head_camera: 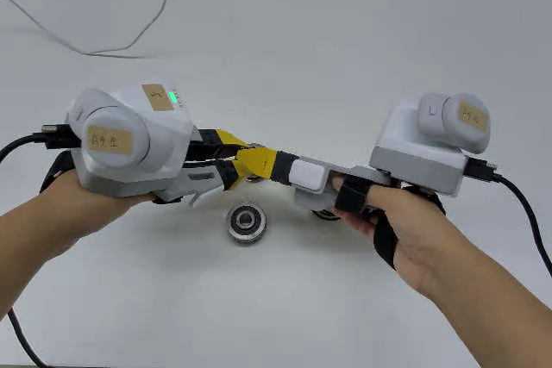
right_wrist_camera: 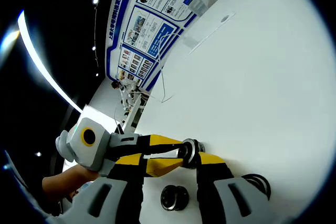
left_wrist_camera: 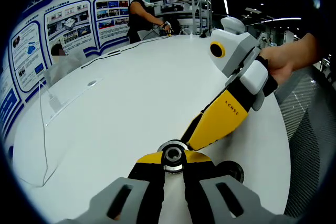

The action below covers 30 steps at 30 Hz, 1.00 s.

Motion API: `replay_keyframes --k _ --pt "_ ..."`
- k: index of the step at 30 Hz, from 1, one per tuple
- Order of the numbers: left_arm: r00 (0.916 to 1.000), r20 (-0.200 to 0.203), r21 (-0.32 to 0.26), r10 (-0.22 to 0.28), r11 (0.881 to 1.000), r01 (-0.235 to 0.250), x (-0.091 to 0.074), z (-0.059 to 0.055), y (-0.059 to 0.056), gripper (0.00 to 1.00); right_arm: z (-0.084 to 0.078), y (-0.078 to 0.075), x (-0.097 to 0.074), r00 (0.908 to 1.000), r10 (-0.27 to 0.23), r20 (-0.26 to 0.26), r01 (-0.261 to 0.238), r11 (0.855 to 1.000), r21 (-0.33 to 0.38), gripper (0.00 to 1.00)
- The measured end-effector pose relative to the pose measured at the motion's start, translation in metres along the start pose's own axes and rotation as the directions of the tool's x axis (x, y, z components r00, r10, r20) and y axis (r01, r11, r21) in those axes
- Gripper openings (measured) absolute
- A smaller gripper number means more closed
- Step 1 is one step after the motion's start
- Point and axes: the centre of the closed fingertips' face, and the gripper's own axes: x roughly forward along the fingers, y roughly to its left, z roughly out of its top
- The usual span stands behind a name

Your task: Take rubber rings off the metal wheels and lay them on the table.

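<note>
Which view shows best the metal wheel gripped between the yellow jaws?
The left gripper view: the wheel faces the camera, centred between the jaws. The right gripper view shows it smaller, at an angle. In the head view the jaws hide most of it.

Smooth matt white table (head_camera: 345,58). Shiny metal wheel (head_camera: 247,221), dull black rubber ring (head_camera: 229,223) round it. Smooth yellow plastic on left claw (left_wrist_camera: 173,157) and right claw (right_wrist_camera: 191,154), grey plastic behind.

Bright even overhead light, soft faint shadows, sharp focus, fisheye-warped edges
</note>
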Motion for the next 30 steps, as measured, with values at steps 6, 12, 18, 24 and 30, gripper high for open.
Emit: replay_keyframes --k 6,12,18,24,30 --pt "1.0000 0.001 -0.001 0.001 1.000 -0.001 0.000 0.000 0.000 0.13 0.000 -0.009 0.000 0.9994 -0.035 -0.004 0.035 0.999 -0.022 0.29" --pt "1.0000 0.001 0.000 0.001 1.000 -0.001 0.000 0.000 0.000 0.13 0.001 -0.023 0.001 0.9966 -0.082 -0.009 0.082 0.997 -0.014 0.14" --pt "1.0000 0.001 0.001 0.000 1.000 0.000 0.000 0.000 0.001 0.13 0.000 -0.028 0.001 0.9940 -0.109 -0.013 0.109 0.994 -0.012 0.05" --pt "1.0000 0.001 0.002 0.000 1.000 0.000 0.000 0.000 0.001 0.13 0.000 -0.029 0.000 0.9922 -0.123 -0.021 0.123 0.992 0.006 0.04" --pt "1.0000 0.001 0.002 0.000 1.000 0.000 -0.001 0.000 0.001 0.13 0.001 -0.029 0.000 0.9907 -0.134 -0.023 0.135 0.990 0.044 0.02"
